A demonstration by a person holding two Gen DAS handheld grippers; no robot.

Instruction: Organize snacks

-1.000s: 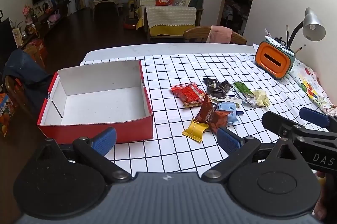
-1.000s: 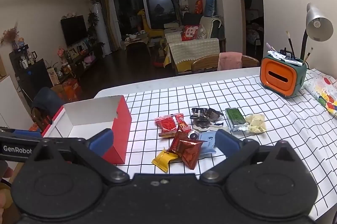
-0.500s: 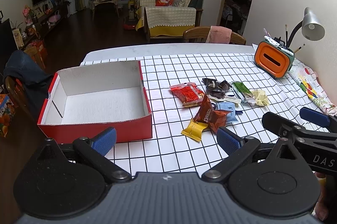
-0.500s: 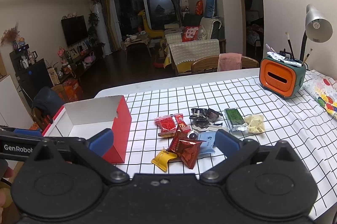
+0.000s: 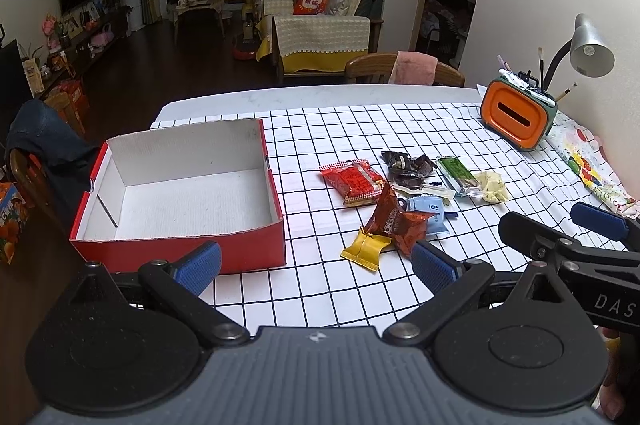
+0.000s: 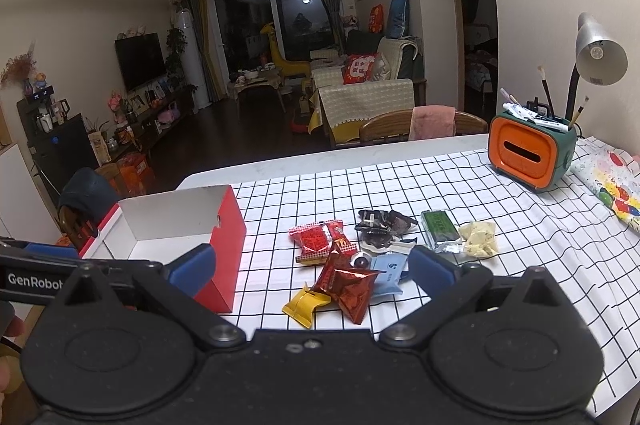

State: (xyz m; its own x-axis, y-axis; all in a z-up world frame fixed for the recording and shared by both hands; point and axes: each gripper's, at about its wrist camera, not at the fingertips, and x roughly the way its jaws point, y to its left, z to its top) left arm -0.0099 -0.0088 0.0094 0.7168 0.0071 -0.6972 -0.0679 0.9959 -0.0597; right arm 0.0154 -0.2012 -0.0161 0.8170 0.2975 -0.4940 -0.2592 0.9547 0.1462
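Left gripper [image 5: 316, 263] and right gripper [image 6: 311, 267] both spread wide, holding nothing, snack packets [image 5: 404, 193] piled on checked tablecloth [image 5: 320, 289], right of open red box [image 5: 180, 245], orange pen holder [image 5: 518, 117] far right.

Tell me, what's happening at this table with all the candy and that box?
A person holds a claw tool in each hand, about to tidy snacks. Both the left claw and the right claw are open and empty, hovering near the table's front edge. The snacks, among them a brown Oreo packet, a yellow candy wrapper and a red snack packet, lie loose on the checked tablecloth. The red box beside them holds nothing yet.
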